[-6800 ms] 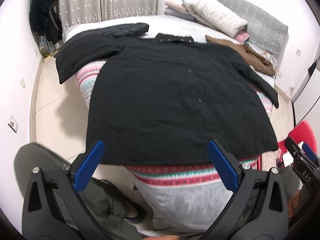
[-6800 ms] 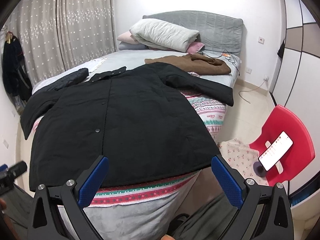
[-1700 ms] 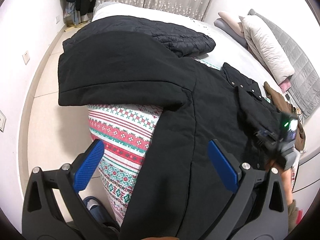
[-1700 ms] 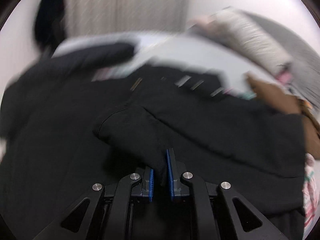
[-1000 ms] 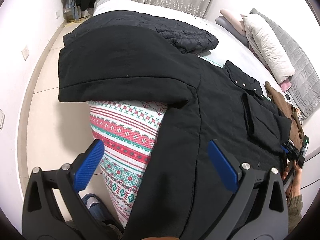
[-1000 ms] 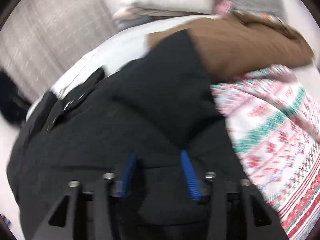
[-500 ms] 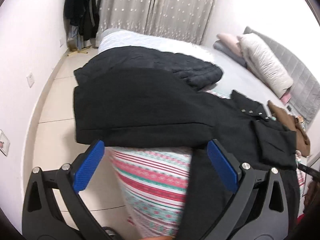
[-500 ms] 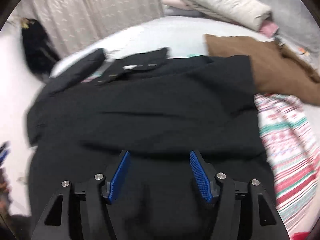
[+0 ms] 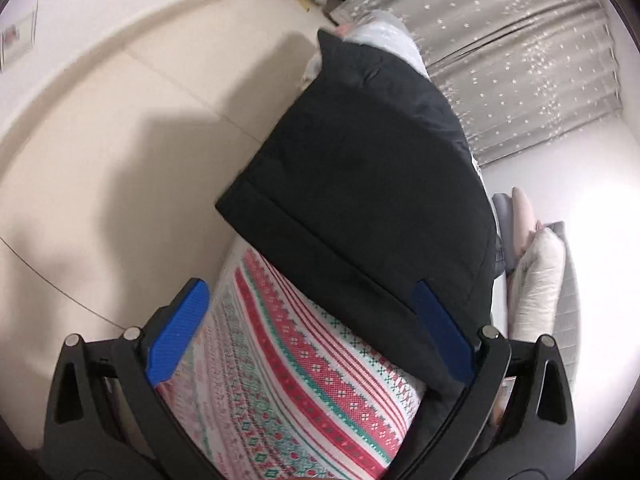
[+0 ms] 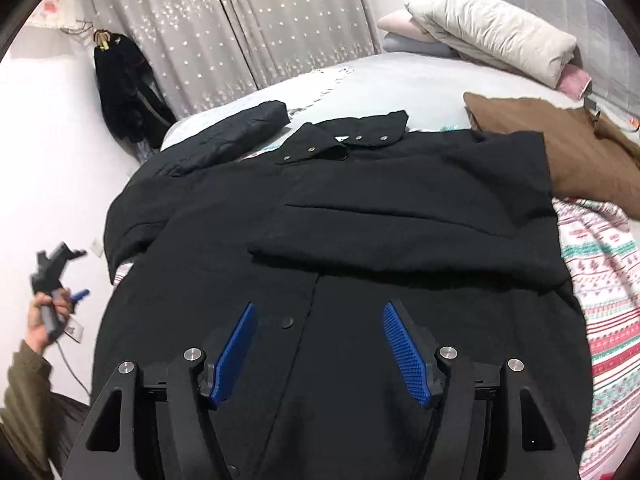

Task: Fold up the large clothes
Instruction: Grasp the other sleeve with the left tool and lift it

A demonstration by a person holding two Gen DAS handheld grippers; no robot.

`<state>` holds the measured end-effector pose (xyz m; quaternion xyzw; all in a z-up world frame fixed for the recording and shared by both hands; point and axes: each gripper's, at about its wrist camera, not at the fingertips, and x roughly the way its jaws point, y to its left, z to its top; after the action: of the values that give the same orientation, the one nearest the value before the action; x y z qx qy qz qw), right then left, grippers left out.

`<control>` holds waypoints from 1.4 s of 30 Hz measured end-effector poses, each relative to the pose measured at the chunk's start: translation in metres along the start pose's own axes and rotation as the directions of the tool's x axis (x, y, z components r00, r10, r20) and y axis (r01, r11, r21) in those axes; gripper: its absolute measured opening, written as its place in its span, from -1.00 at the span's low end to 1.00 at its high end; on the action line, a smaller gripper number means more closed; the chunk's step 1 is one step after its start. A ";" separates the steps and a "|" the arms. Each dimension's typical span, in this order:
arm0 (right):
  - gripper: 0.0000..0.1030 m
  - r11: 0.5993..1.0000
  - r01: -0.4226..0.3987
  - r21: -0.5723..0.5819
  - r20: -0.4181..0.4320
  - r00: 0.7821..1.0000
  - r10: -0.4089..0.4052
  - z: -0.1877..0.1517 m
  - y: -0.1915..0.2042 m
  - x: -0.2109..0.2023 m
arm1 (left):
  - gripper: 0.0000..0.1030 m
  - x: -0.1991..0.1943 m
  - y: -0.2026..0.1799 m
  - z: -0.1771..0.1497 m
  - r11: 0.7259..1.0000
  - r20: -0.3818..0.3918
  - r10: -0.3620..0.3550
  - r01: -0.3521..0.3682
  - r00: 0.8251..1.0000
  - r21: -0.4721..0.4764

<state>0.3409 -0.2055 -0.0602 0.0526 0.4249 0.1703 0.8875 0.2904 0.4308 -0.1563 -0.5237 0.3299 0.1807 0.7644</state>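
Observation:
A large black coat [image 10: 320,240] lies front up on the bed, collar at the far side. Its right sleeve [image 10: 400,228] is folded across the chest. Its left sleeve [image 9: 360,184] hangs over the bed's left edge. My right gripper [image 10: 320,340] is open and empty just above the coat's lower front. My left gripper [image 9: 308,324] is open and empty beside the bed, below the hanging sleeve; it also shows in the right wrist view [image 10: 56,280], held in a hand.
A patterned red, green and white blanket [image 9: 300,380] covers the bed. A brown garment [image 10: 560,148] and pillows [image 10: 488,20] lie at the far right. A dark padded jacket [image 10: 240,128] lies beyond the collar. Tiled floor [image 9: 100,140] is at the left.
My left gripper has dropped and tilted toward the hanging left sleeve and the floor. My right gripper has opened a little wider and drawn back over the coat's front.

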 end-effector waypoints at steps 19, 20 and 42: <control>0.32 0.998 0.023 -0.052 -0.050 0.998 -0.026 -0.011 0.015 0.043 | -0.81 0.042 0.024 -0.018 0.963 0.174 -0.092 0.133 0.980 -0.236; 0.31 0.998 0.022 -0.053 -0.054 0.998 -0.025 -0.011 0.016 0.045 | -0.83 0.041 0.023 -0.018 0.968 0.180 -0.086 0.124 0.980 -0.216; 0.32 0.999 0.041 0.028 0.006 0.999 -0.042 -0.007 -0.008 0.013 | -0.90 -0.100 -0.178 -0.082 0.868 0.497 -0.338 0.061 0.799 0.492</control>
<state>0.3454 -0.2089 -0.0762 0.0569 0.4256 0.1457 0.8913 0.3037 0.2931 0.0154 -0.2859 0.0609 0.1625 0.9424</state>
